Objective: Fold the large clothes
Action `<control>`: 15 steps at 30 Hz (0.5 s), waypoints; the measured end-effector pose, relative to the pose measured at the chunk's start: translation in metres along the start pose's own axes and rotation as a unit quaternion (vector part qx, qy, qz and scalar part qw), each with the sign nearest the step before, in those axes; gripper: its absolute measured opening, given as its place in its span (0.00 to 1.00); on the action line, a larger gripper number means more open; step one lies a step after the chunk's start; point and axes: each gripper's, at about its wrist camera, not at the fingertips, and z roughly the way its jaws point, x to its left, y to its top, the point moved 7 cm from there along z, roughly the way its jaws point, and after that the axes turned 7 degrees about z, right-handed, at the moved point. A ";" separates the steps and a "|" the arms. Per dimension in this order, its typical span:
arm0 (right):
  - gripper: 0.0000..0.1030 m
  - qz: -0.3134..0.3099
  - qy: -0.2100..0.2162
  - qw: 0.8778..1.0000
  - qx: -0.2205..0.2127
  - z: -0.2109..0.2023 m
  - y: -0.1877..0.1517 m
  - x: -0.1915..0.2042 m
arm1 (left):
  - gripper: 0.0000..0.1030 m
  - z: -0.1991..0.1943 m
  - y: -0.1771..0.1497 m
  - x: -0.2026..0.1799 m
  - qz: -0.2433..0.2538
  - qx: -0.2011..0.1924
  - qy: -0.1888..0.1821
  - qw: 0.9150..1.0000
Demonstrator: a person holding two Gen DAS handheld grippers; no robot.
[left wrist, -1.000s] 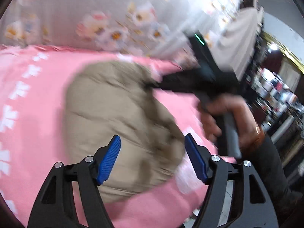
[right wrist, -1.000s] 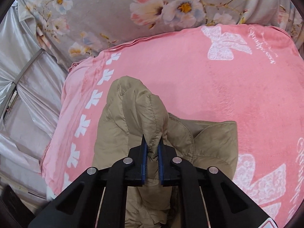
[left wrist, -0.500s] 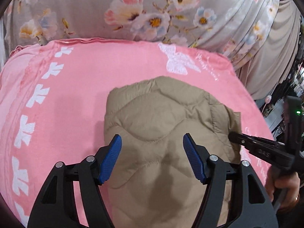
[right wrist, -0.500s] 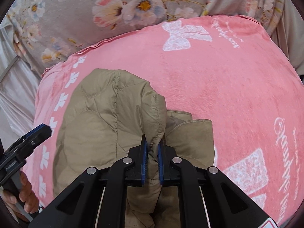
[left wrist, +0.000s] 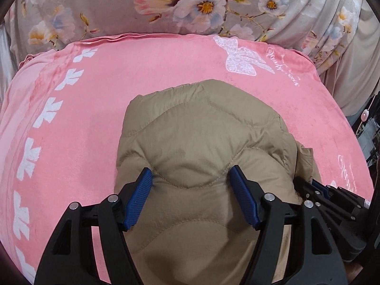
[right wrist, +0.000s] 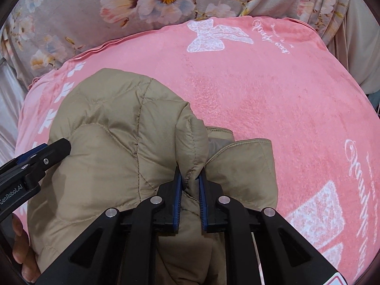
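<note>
A tan quilted puffer jacket (left wrist: 201, 137) lies bunched on a pink blanket (left wrist: 118, 83). My left gripper (left wrist: 191, 185) is open, its blue pads on either side of a puffed fold at the jacket's near end. My right gripper (right wrist: 190, 180) is shut on a pinched edge of the jacket (right wrist: 123, 137), at its right side. In the left wrist view the right gripper (left wrist: 318, 190) shows at the lower right against the jacket. In the right wrist view the left gripper (right wrist: 42, 152) shows at the left edge on the jacket.
The pink blanket (right wrist: 273, 90) with white bow prints covers the bed. A grey floral cloth (left wrist: 190, 4) rises behind it. A beige drape (left wrist: 356, 71) hangs at the right. Silver fabric (right wrist: 9, 99) lies off the bed's left edge.
My left gripper swung from the side to face the bed head and came down over the jacket's near fold. My right gripper kept its hold and drew the jacket closer.
</note>
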 end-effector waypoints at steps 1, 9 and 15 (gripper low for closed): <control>0.12 -0.003 -0.005 1.000 -0.003 0.004 -0.002 0.001 | 0.65 0.003 -0.001 -0.001 0.002 -0.001 0.004 1.000; 0.13 -0.002 -0.011 1.000 -0.018 0.019 -0.011 -0.001 | 0.68 0.019 -0.006 -0.005 0.008 -0.007 0.017 1.000; 0.14 0.017 0.002 1.000 -0.023 0.026 -0.014 -0.006 | 0.71 0.028 -0.009 -0.010 0.017 -0.016 0.029 0.999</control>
